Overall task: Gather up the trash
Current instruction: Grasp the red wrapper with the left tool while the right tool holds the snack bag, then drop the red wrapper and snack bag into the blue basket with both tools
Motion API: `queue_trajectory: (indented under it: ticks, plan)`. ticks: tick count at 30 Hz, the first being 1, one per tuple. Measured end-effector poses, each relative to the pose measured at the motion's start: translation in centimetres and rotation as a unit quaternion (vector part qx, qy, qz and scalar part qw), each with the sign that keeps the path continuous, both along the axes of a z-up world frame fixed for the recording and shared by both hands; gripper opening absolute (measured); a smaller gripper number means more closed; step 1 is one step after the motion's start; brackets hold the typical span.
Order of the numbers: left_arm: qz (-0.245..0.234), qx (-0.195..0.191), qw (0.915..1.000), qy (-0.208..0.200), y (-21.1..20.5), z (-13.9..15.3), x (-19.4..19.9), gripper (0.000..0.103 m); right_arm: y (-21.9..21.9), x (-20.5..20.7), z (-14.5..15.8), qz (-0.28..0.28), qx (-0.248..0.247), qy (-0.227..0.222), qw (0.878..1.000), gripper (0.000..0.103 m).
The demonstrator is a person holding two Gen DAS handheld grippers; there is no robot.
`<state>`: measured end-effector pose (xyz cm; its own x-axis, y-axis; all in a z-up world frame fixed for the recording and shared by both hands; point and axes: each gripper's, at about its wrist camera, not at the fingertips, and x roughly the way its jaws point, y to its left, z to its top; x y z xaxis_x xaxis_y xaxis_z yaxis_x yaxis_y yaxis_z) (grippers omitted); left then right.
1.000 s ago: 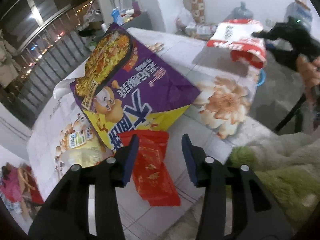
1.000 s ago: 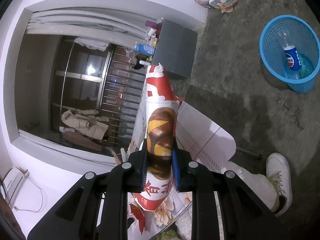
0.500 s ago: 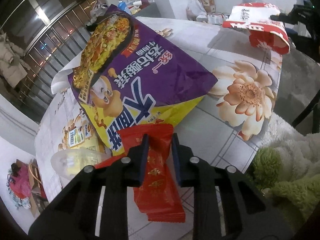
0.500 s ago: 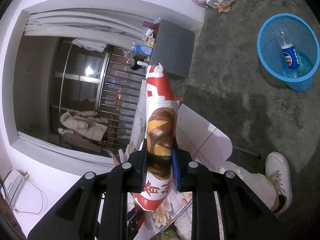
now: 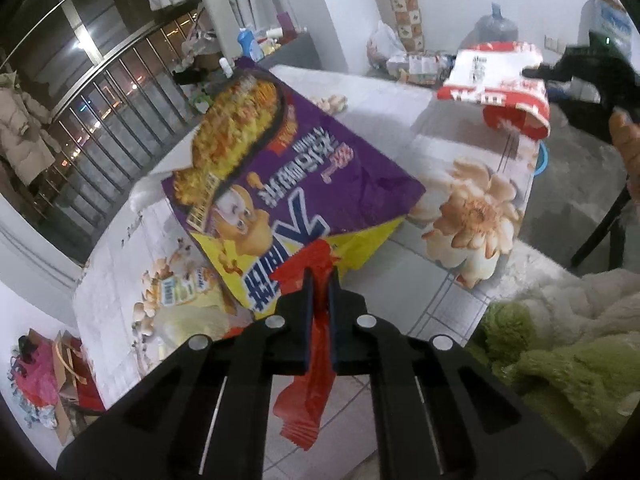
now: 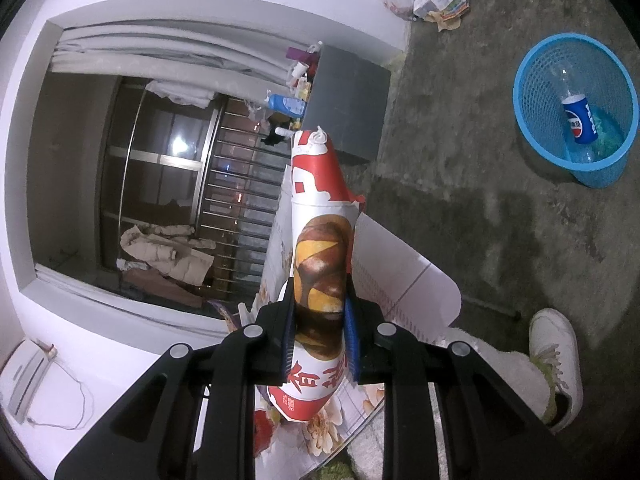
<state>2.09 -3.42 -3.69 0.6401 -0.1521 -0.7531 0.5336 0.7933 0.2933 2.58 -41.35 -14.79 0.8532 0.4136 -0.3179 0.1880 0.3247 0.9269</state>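
Note:
In the left wrist view my left gripper (image 5: 319, 276) is shut on a crumpled red wrapper (image 5: 306, 396), which hangs a little above the flowered tablecloth (image 5: 472, 216). Just beyond it lies a big purple and yellow snack bag (image 5: 288, 168). My right gripper (image 6: 318, 312) is shut on a red and white snack bag (image 6: 320, 236) and holds it out in the air beside the table. That bag (image 5: 496, 76) also shows at the upper right of the left wrist view, with a hand behind it.
A blue mesh basket (image 6: 528, 128) stands on the concrete floor at the right with a Pepsi bottle (image 6: 580, 120) inside. A white shoe (image 6: 556, 356) and a fuzzy green garment (image 5: 560, 364) sit near the table's edge. A small yellow packet (image 5: 180, 292) lies left of the purple bag.
The left jaws closed around the red wrapper and lifted it off the cloth, crumpling it. The right gripper and its bag stayed put.

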Motion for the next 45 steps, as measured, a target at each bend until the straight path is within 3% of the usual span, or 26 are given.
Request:
queue_trajectory:
  ticks: [7, 13, 20, 22, 24, 27, 31, 38, 42, 44, 45]
  plan:
    - [-0.025, -0.060, 0.9979, 0.002, 0.5, 5.1, 0.3, 0.004, -1.1, -1.3, 0.3, -0.019, 0.003, -0.021, 1.000, 0.021]
    - [-0.088, -0.111, 0.9899, -0.001, -2.9, 9.4, 1.7, 0.003, -3.7, -2.6, 1.1, -0.054, 0.003, -0.045, 0.997, 0.021]
    - [-0.192, -0.149, 0.9699, -0.009, -12.0, 13.3, 5.4, 0.003, -8.2, -5.1, 3.4, -0.127, -0.037, -0.059, 0.989, 0.021]
    - [-0.210, -0.161, 0.9644, 0.010, -15.2, 13.8, 6.9, 0.003, -9.8, -6.1, 4.3, -0.161, -0.067, -0.051, 0.983, 0.021]
    - [-0.230, -0.181, 0.9547, 0.056, -19.3, 13.7, 9.1, 0.003, -11.2, -7.1, 4.8, -0.193, -0.095, -0.036, 0.976, 0.021]
    - [-0.240, -0.189, 0.9451, 0.116, -26.0, 12.0, 12.1, 0.004, -13.1, -8.1, 4.8, -0.239, -0.142, 0.007, 0.961, 0.021]
    - [-0.248, -0.177, 0.9394, 0.156, -34.4, 7.7, 14.8, 0.004, -15.2, -7.9, 3.0, -0.270, -0.178, 0.067, 0.944, 0.021]
    - [-0.263, -0.156, 0.9262, 0.220, -45.8, -1.1, 16.9, 0.004, -19.1, -3.5, -3.3, -0.259, -0.215, 0.173, 0.926, 0.021]
    - [-0.262, -0.139, 0.9243, 0.240, -50.8, -5.3, 18.1, 0.005, -21.5, 0.3, -7.0, -0.246, -0.232, 0.215, 0.916, 0.022]
    - [-0.262, -0.132, 0.9229, 0.249, -52.8, -7.5, 18.7, 0.013, -22.0, 2.2, -8.8, -0.233, -0.240, 0.231, 0.913, 0.027]
    - [-0.260, -0.123, 0.9221, 0.258, -53.8, -8.8, 19.1, 0.029, -22.6, 3.5, -10.4, -0.220, -0.243, 0.248, 0.911, 0.029]
